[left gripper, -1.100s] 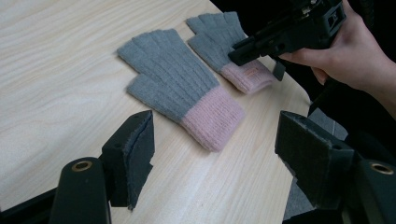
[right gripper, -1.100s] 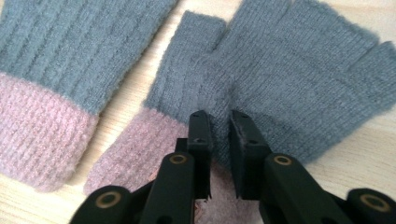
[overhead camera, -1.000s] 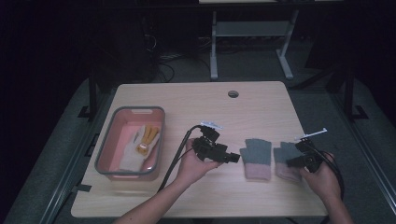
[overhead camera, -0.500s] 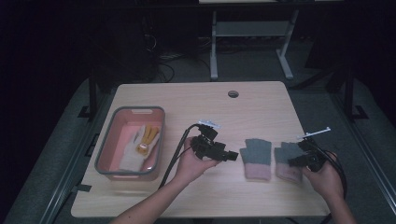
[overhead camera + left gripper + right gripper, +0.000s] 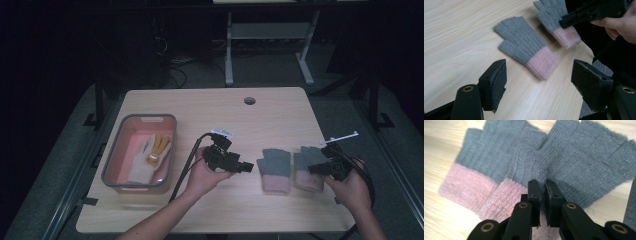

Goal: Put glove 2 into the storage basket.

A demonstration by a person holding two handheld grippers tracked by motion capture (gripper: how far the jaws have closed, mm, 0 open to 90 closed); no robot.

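Note:
Two grey fingerless gloves with pink cuffs lie side by side on the wooden table. My right gripper [image 5: 316, 169] [image 5: 541, 191] is shut on the right glove [image 5: 306, 159] [image 5: 586, 162], pinching a raised fold of knit near its cuff. The left glove [image 5: 274, 169] [image 5: 522, 42] [image 5: 480, 162] lies flat beside it. My left gripper [image 5: 247, 166] [image 5: 539, 66] is open, hovering just left of the left glove with nothing between its pads [image 5: 496, 77]. In the left gripper view the right gripper [image 5: 594, 12] is over the far glove [image 5: 564, 32].
A pink bin with a grey rim [image 5: 112, 155] stands at the table's left and holds a white glove [image 5: 140, 160] and a yellow-orange one [image 5: 157, 147]. A cable hole [image 5: 249, 100] lies near the far edge. The table's right edge runs close to my right hand.
My right gripper has risen a little with the fold of the right glove in its jaws. The left gripper has stayed where it was.

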